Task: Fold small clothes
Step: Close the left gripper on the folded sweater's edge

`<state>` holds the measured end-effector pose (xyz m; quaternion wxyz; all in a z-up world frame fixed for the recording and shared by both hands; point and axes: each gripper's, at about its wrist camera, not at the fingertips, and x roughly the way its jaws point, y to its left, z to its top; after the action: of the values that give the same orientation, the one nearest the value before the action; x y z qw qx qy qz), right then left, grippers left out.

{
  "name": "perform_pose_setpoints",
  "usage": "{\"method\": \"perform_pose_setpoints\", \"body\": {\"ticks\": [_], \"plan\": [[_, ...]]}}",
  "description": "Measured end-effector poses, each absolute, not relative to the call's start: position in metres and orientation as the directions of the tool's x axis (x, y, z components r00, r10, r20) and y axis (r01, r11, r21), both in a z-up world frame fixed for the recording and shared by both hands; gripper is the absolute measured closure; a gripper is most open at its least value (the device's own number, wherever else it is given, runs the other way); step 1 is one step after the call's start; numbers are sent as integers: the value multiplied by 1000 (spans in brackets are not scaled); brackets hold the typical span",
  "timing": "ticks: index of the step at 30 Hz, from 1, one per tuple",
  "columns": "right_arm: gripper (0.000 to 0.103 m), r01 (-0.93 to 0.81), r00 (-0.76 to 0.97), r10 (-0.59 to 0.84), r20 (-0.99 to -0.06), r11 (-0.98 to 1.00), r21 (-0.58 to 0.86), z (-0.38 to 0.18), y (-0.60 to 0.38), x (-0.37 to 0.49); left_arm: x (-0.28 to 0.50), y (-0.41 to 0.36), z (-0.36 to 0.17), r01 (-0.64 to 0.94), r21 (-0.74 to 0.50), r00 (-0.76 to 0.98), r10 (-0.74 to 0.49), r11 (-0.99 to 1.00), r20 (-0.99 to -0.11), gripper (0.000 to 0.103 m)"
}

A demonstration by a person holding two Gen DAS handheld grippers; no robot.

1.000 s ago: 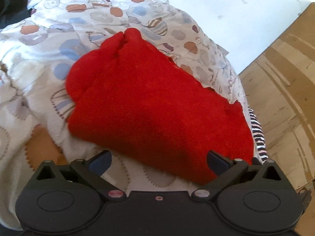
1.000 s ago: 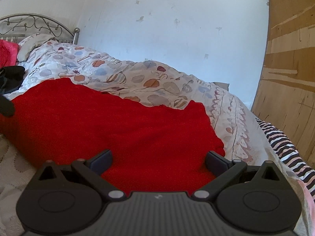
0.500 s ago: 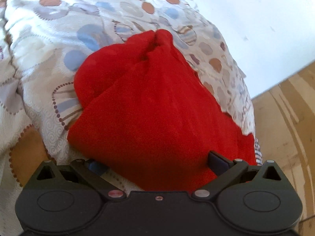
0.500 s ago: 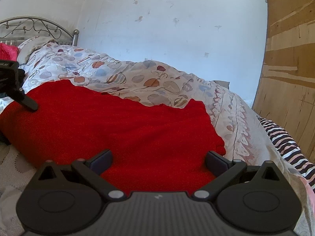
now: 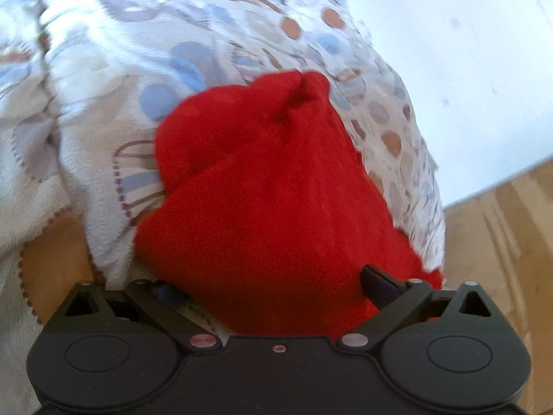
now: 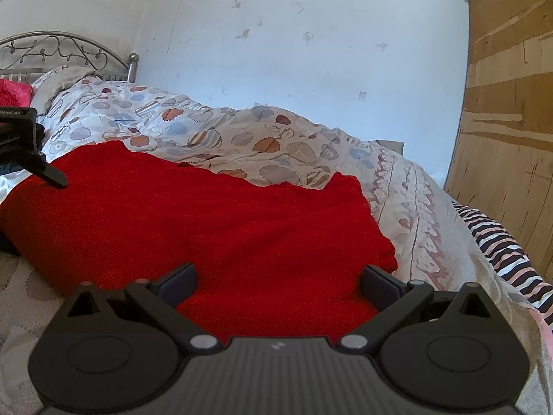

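Red garment [image 6: 214,228] edge seemingly between left claw [image 5: 273,287] jaws.

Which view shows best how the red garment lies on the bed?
The right wrist view: the red garment spreads wide over the patterned duvet, both far corners visible, left hand-held gripper at its left edge. The left wrist view is blurred and shows it end-on, bunched.
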<state>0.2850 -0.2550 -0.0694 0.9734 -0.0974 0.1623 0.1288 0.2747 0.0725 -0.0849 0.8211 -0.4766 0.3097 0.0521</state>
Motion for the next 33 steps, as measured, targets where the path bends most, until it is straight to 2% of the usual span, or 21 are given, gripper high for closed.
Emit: {"method": "perform_pose_setpoints", "body": {"ticks": [5, 10, 14, 18, 24, 28, 33], "plan": [[0, -287, 909, 229, -348, 950, -126, -69, -257, 287, 268, 84, -93, -401, -788, 819, -203, 467, -537, 23], [0, -285, 911, 227, -346, 950, -129, -69, -257, 287, 269, 84, -94, -411, -787, 826, -177, 460, -535, 25], [0, -280, 913, 222, -344, 951, -132, -69, -256, 287, 265, 72, -80, -419, -738, 832, -101, 529, -545, 48], [0, -273, 916, 215, -339, 953, -133, -70, -255, 285, 270, 56, -62, -427, -658, 824, -33, 621, -566, 50], [0, -274, 914, 221, -340, 955, -115, -70, -257, 285, 275, 57, -58, -436, -638, 811, -29, 635, -584, 52], [0, -269, 916, 217, -337, 956, -116, -70, -257, 284, 272, 54, -53, -420, -618, 819, -16, 664, -574, 60], [0, -264, 917, 216, -336, 959, -105, -71, -257, 282, 271, 49, -46, -409, -594, 824, 0, 693, -567, 61]]}}
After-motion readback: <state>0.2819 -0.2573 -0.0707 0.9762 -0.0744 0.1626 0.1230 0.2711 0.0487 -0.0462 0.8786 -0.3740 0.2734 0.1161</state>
